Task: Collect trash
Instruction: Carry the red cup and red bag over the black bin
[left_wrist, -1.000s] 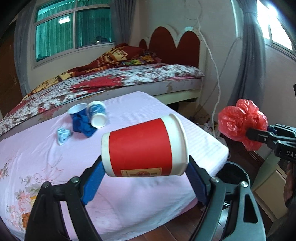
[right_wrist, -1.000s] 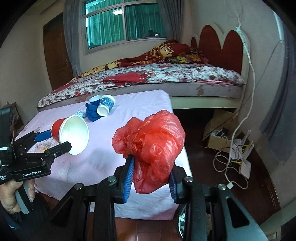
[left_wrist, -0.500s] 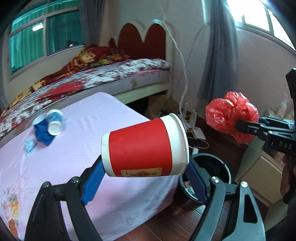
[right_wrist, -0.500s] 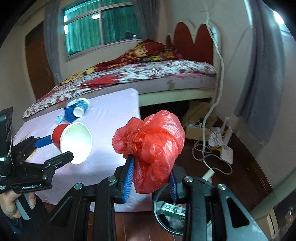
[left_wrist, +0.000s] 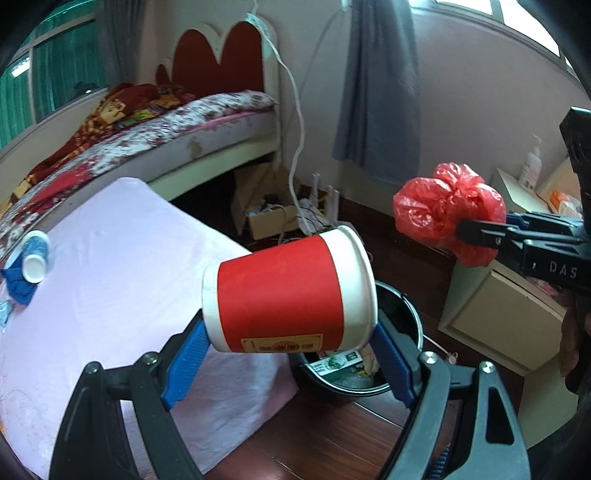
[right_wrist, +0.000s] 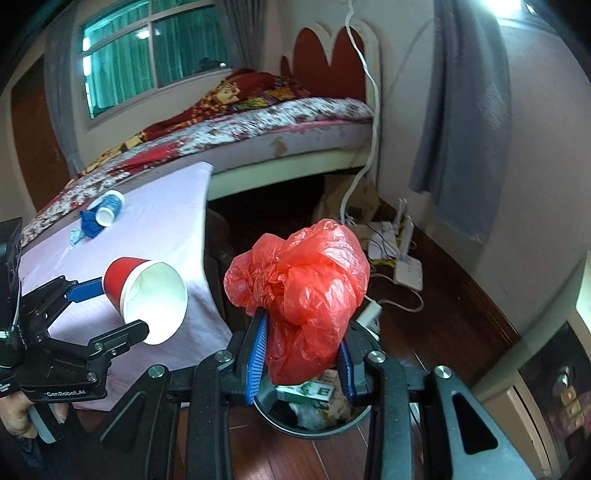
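Left wrist view: the left gripper (left_wrist: 290, 339) clamps a red paper cup (left_wrist: 288, 291) lying sideways between its blue fingers (left_wrist: 184, 354), above the near rim of a black trash bin (left_wrist: 406, 314) on the wooden floor. A blue cup (left_wrist: 35, 253) and blue cloth (left_wrist: 18, 286) lie near the far left edge of the pink-covered desk (left_wrist: 122, 266).

Right wrist view: the right gripper (right_wrist: 301, 354) pinches a crumpled red plastic bag (right_wrist: 299, 291) directly over the bin (right_wrist: 314, 424), which holds a green-and-white carton (right_wrist: 304, 392).
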